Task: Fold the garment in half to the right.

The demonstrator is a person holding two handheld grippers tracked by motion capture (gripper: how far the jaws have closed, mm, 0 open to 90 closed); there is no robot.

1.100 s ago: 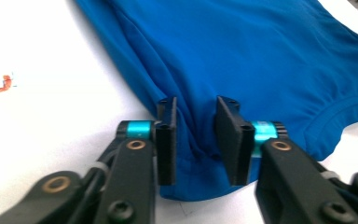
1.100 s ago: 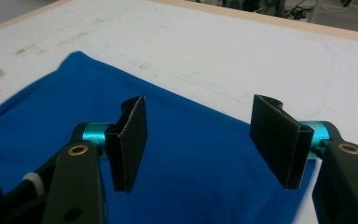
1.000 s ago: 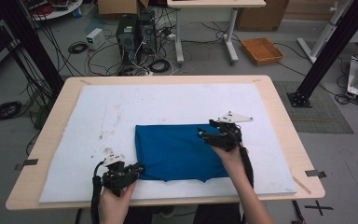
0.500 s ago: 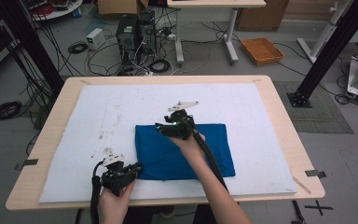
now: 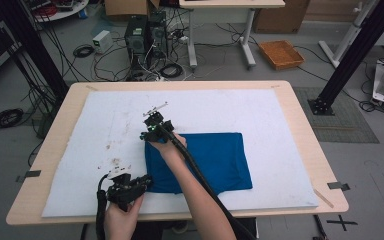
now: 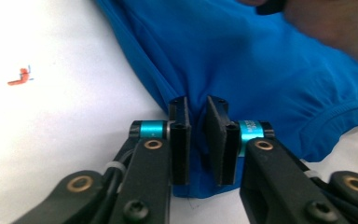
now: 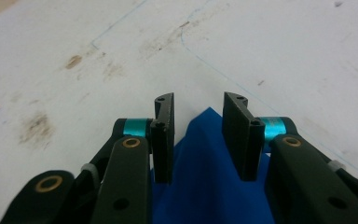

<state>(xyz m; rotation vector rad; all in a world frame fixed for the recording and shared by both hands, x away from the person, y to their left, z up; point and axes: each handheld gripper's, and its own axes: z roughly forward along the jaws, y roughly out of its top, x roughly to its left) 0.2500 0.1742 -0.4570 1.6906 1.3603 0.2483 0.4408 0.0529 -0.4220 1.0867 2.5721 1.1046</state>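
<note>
Cables, computer cases and an orange tray point(image 5: 281, 54) litter the floor behind a wooden table point(image 5: 300, 107) covered by a stained white mat point(image 5: 240, 110), and on the near half of that mat lies a blue shirt point(image 5: 220, 162), folded to a rough rectangle. Work in hand looks like the next fold, taken from the shirt's left edge. At the near left corner the left gripper point(image 6: 197, 116) has its jaws drawn narrow on a pinched ridge of cloth — a firm hold, by the look of it. Across at the far left corner the right gripper point(image 7: 197, 112) has just been closing its jaws; a peak of blue cloth stands between them, yet a gap shows on each side, so nothing is gripped there so far. To do this well, I judge the right should sink a little and take in every layer of the corner before closing fully, not just the top one — then both hands should lift together, level, keeping the edge taut so the fold lands square rather than skewed
</note>
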